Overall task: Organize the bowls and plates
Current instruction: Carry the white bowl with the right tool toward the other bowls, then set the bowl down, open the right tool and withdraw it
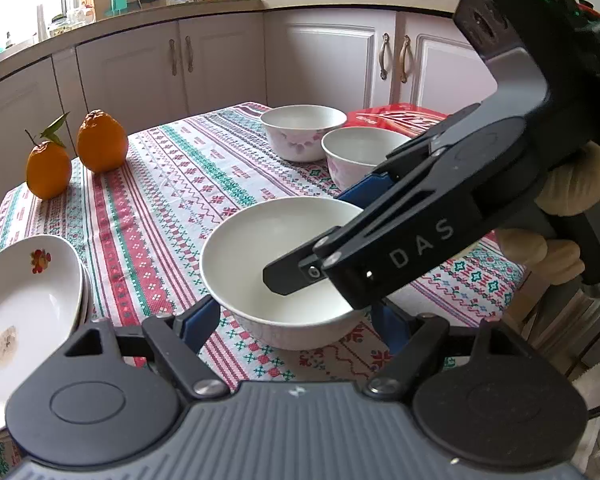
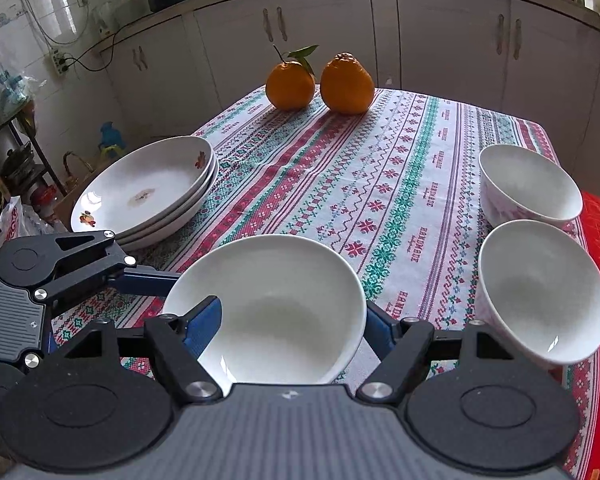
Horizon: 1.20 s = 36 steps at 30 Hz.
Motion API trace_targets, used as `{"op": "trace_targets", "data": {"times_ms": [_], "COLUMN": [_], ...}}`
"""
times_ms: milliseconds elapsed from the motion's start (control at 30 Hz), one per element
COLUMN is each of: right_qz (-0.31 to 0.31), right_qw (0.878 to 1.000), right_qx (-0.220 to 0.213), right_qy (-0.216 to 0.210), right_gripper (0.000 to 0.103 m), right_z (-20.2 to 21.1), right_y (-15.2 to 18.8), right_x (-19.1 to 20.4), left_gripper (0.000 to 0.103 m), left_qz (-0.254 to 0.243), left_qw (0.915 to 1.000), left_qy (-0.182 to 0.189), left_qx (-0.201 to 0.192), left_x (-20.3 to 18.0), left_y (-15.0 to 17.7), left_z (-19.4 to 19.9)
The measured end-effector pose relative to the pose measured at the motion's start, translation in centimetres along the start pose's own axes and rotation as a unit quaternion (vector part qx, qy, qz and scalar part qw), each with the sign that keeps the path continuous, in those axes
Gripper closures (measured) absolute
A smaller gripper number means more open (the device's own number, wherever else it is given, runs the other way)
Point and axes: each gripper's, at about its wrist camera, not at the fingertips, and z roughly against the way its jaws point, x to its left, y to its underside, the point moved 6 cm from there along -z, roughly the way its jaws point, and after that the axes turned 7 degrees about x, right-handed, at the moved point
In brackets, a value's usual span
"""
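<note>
A plain white bowl (image 1: 260, 248) (image 2: 276, 300) rests low over the patterned tablecloth (image 1: 160, 200). My left gripper (image 1: 294, 320) flanks its near side, and both blue pads lie against the lower wall. My right gripper (image 2: 292, 324) straddles the bowl's rim with its jaws wide apart: one finger (image 1: 288, 280) hangs inside the bowl and the other finger (image 1: 364, 190) stays outside, neither pressing. Two flowered bowls (image 1: 302, 132) (image 1: 360, 152) stand side by side behind it. A stack of white plates (image 1: 24, 300) (image 2: 148, 188) sits at the table's left edge.
Two oranges (image 2: 290, 84) (image 2: 346, 84) stand at the far end of the table. A red box (image 1: 396, 118) lies beyond the flowered bowls. A gloved hand (image 1: 560, 240) holds the right gripper. Kitchen cabinets ring the table.
</note>
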Motion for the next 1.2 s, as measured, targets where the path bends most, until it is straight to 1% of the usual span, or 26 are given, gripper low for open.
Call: {"op": "trace_targets", "data": {"times_ms": [167, 200, 233, 300, 367, 467, 567, 667, 800, 867, 933, 1033, 1200], "right_qz": [0.007, 0.008, 0.008, 0.007, 0.011, 0.013, 0.011, 0.011, 0.025, 0.029, 0.024, 0.014, 0.004], "right_qw": [1.000, 1.000, 1.000, 1.000, 1.000, 0.999, 0.999, 0.999, 0.997, 0.996, 0.996, 0.995, 0.992], "right_qx": [-0.003, -0.004, -0.004, -0.012, -0.025, -0.034, -0.040, -0.052, -0.071, -0.077, -0.081, -0.080, -0.078], "right_qy": [0.002, 0.002, 0.000, -0.004, -0.004, -0.007, -0.014, -0.009, 0.009, 0.024, 0.041, 0.053, 0.098], "right_gripper": [0.023, 0.021, 0.019, 0.004, 0.000, 0.000, 0.000, 0.000, 0.000, 0.000, 0.000, 0.000, 0.000], "right_z": [0.0, 0.0, 0.0, 0.2, 0.7, 1.4, 2.0, 2.8, 4.1, 4.9, 5.5, 6.4, 7.6], "right_y": [-0.1, 0.0, 0.0, 0.0, 0.0, -0.1, -0.1, 0.1, 0.7, 1.0, 1.4, 2.1, 3.5], "right_x": [0.2, 0.2, 0.3, 0.3, 0.5, 0.5, 0.3, 0.2, 0.0, -0.2, -0.7, -1.8, -3.6], "left_gripper": [0.021, 0.020, 0.020, 0.014, 0.011, 0.010, 0.010, 0.006, 0.006, 0.005, 0.004, 0.002, 0.002], "left_qz": [0.001, 0.000, -0.002, -0.005, -0.004, -0.003, -0.006, -0.005, 0.004, 0.005, -0.002, -0.019, -0.043], "left_qw": [1.0000, 1.0000, 1.0000, 1.0000, 1.0000, 0.9999, 0.9999, 1.0000, 0.9999, 0.9999, 0.9999, 0.9997, 0.9988], "left_qy": [-0.003, -0.003, -0.003, -0.002, 0.002, 0.011, 0.010, 0.005, 0.010, 0.005, 0.001, -0.002, -0.001], "left_qx": [0.001, 0.001, 0.001, 0.002, 0.000, -0.004, -0.005, -0.003, -0.008, -0.010, -0.013, -0.016, -0.025], "left_x": [0.1, 0.1, 0.0, 0.0, 0.0, 0.1, 0.0, 0.0, 0.1, 0.2, 0.0, -0.5, -1.4], "left_y": [0.1, 0.1, 0.1, 0.3, 0.3, 0.4, 0.5, 0.6, 0.5, 0.3, 0.1, -0.5, -2.2], "left_z": [-0.1, -0.2, -0.2, -0.3, -0.2, 0.1, 0.6, 1.1, 2.2, 2.6, 3.0, 3.5, 3.8]}}
